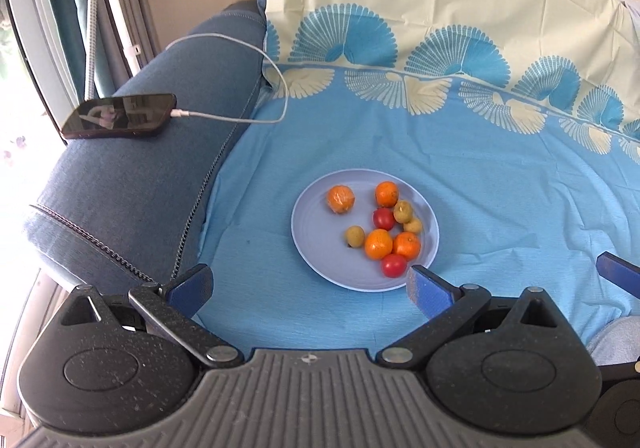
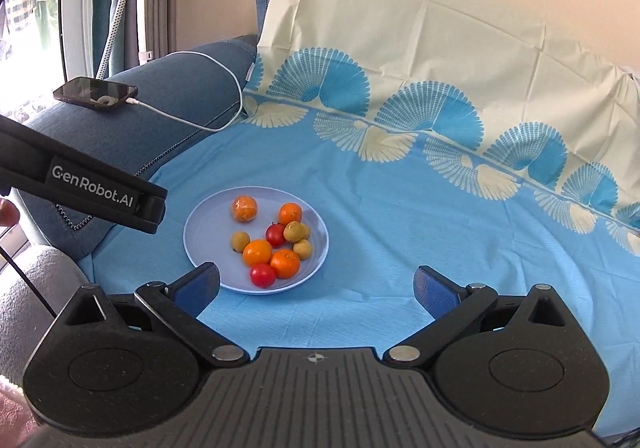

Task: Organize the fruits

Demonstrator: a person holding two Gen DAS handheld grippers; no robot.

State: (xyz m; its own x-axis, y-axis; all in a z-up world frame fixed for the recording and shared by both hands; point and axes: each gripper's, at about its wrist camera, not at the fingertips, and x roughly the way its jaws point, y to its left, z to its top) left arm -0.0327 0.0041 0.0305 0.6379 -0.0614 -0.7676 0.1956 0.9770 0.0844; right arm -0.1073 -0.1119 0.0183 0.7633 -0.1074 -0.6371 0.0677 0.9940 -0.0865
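Left wrist view: the left gripper [image 1: 308,288] has its blue-padded jaws spread wide and holds nothing. Just beyond them, a round pale-blue plastic plate [image 1: 320,248] rests on the light-blue patterned bedsheet [image 1: 500,187] near the sheet's left edge. The plate carries four orange mandarins [image 1: 378,244], two red tomatoes [image 1: 393,265] and three small yellow-green fruits [image 1: 354,236]. A black smartphone [image 1: 120,115] with a white charging cable [image 1: 256,51] lies on the blue fabric sofa armrest [image 1: 132,187].

Right wrist view: the right gripper [image 2: 316,288] is likewise fully spread and empty, positioned right of the plate [image 2: 208,224].
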